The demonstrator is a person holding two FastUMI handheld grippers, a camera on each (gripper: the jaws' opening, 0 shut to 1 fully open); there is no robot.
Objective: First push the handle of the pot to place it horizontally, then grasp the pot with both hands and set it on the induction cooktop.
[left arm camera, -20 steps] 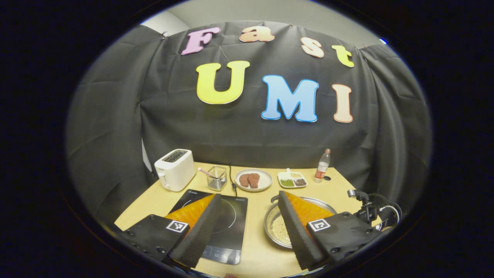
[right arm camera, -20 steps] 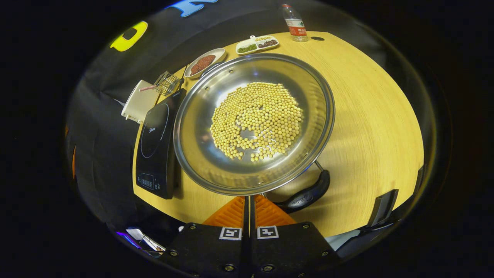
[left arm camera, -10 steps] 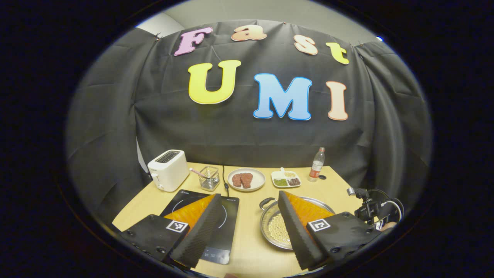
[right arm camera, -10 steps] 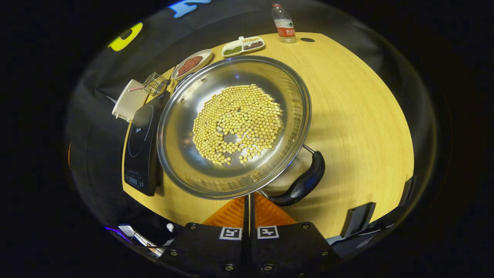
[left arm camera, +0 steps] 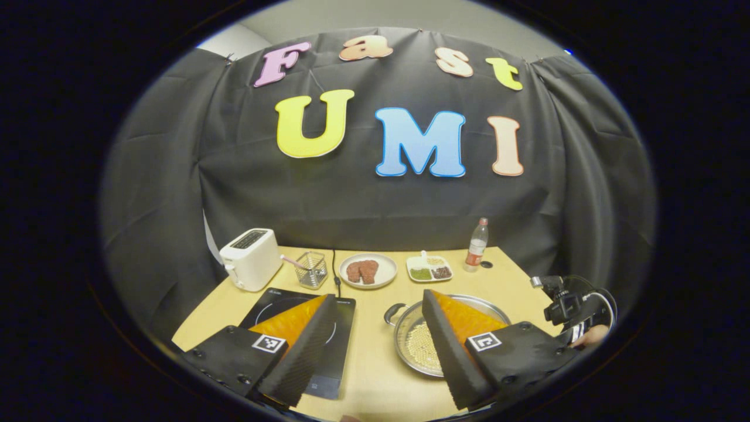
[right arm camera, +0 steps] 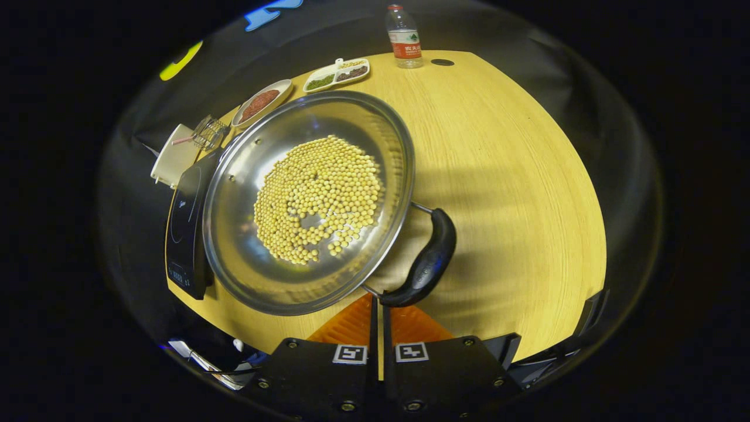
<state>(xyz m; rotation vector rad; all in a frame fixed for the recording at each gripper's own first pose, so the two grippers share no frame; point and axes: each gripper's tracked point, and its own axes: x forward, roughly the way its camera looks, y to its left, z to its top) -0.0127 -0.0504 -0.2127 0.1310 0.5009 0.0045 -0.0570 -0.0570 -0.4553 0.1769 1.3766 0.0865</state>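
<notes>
L gripper is hovering above the near edge of the table w/ jaws standing wide apart, holding nothing; in the left gripper view one finger is overlapping the induction cooktop and the other is overlapping the pot; the pot is sitting on the table just right of the cooktop, a small loop handle sticking out on its far-left side; soybeans are lying in its base.

R gripper is pointing down at the pot's near rim, jaws together w/ only a thin slit between them, clamping nothing; in the right gripper view the tips are sitting right by the lower end of the black handle, contact hard to tell; the handle is lying off the pot's right side, curving along the rim, joined by thin metal rods; the soybeans are spread over the middle of the base; the cooktop is lying just left of the pot, the pot rim overlapping its edge in this view.

Along the far table edge, left gripper view: toaster, wire basket, plate w/ meat, divided dish, water bottle; at far right the other gripper's rig and a hand are showing.
</notes>
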